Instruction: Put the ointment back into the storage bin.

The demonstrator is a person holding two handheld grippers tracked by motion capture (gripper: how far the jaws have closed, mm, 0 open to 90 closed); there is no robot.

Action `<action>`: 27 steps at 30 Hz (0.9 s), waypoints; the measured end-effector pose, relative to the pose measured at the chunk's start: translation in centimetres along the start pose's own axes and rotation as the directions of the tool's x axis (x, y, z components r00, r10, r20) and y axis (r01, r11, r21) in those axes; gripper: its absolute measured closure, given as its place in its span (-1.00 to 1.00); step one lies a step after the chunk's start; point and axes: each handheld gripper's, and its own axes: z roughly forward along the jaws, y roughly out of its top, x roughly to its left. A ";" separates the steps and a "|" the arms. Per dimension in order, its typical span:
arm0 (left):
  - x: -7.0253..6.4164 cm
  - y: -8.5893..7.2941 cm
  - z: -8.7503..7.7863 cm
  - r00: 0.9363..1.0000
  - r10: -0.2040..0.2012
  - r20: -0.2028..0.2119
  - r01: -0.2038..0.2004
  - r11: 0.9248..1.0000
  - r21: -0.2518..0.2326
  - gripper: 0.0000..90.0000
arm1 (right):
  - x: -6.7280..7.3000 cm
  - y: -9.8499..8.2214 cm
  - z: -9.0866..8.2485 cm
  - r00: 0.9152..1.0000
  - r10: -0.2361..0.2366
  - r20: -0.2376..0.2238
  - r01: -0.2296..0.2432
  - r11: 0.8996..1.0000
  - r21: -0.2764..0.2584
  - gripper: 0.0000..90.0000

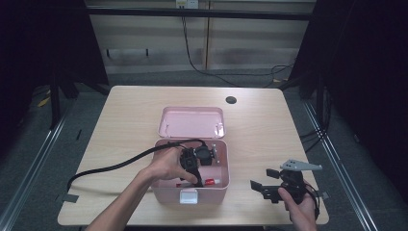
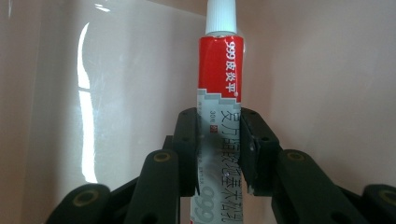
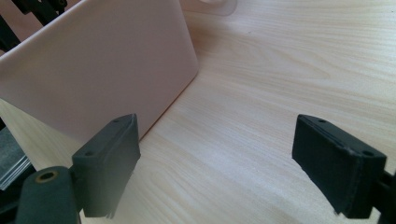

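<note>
Left gripper (image 1: 192, 168) clamps tube (image 2: 219, 93) inside pink box (image 1: 216, 185), table's 6 o'clock | right gripper (image 1: 263, 185) agape, idle, 4 o'clock | tube not yet released.

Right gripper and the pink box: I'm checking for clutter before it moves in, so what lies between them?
Bare wooden table. In the right gripper view nothing sits between the open right gripper and the pink box; the high view agrees.

The tube (image 2: 219, 116) runs off the bottom edge behind the left gripper (image 2: 219, 154), its small print unreadable.
</note>
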 end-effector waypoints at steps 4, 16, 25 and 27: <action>0.1 0.1 0.3 1.000 0.006 0.009 -0.006 1.000 0.013 0.56 | 0.0 0.0 0.0 1.000 -0.003 0.000 0.003 1.000 -0.001 -0.67; 0.2 0.2 1.1 0.999 0.012 0.046 -0.012 1.000 0.005 0.56 | 0.0 0.0 0.0 1.000 0.003 0.003 -0.003 1.000 0.006 -0.67; 0.5 0.2 2.1 0.998 0.009 0.060 -0.010 1.000 0.021 0.56 | -0.1 0.0 0.1 1.000 0.004 0.005 -0.004 1.000 0.008 -0.67; 0.6 0.3 2.2 0.998 0.010 0.064 -0.011 1.000 0.022 0.56 | -0.1 0.0 0.1 1.000 0.005 0.003 -0.005 1.000 0.008 -0.67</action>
